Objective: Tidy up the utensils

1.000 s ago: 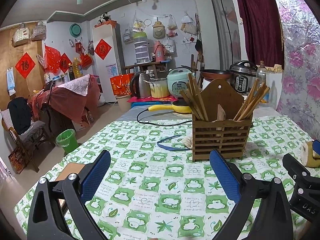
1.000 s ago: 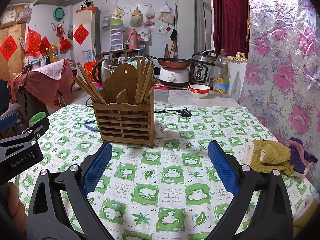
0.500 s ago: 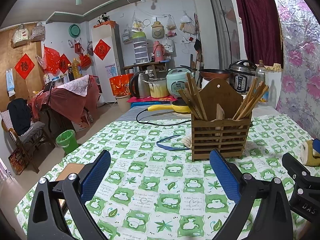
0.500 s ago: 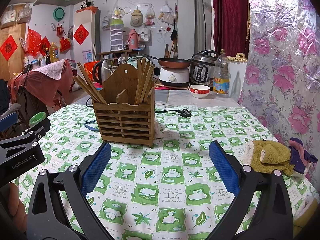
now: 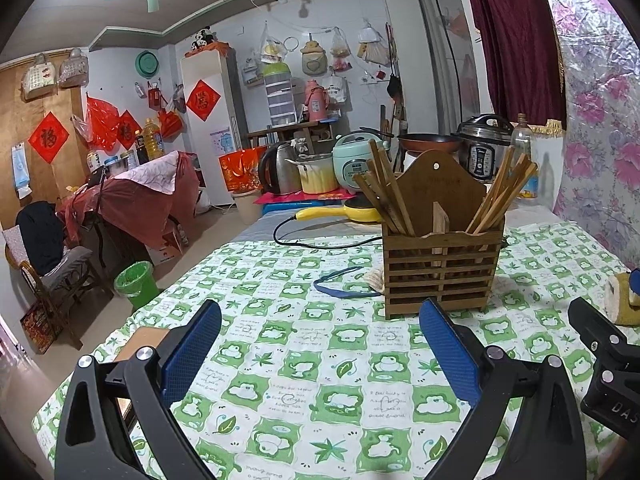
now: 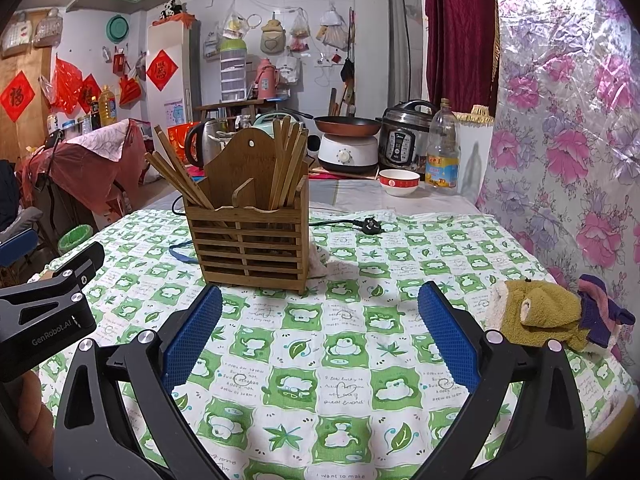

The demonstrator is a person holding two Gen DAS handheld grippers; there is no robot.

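Note:
A slatted wooden utensil holder (image 5: 442, 272) (image 6: 250, 246) stands on the green-and-white tablecloth (image 5: 304, 364) (image 6: 344, 344). Several wooden chopsticks lean out of its left compartment (image 5: 384, 192) (image 6: 178, 178) and its right compartment (image 5: 502, 196) (image 6: 290, 164). My left gripper (image 5: 320, 344) hovers low over the cloth, short of the holder and to its left, open with nothing between its blue pads. My right gripper (image 6: 320, 332) is also open and empty, in front of the holder. Each gripper's black body shows at the edge of the other's view.
A blue band (image 5: 340, 284) and a black power cord with plug (image 6: 368, 224) lie by the holder. Crumpled cloths (image 6: 540, 316) sit at the right table edge. A red bowl (image 6: 399, 182), oil bottle (image 6: 442, 156) and cookers stand behind. The floral wall (image 6: 568, 120) bounds the right side.
Both views have shifted only slightly. The holder and chopsticks stay put, and both grippers remain open and empty.

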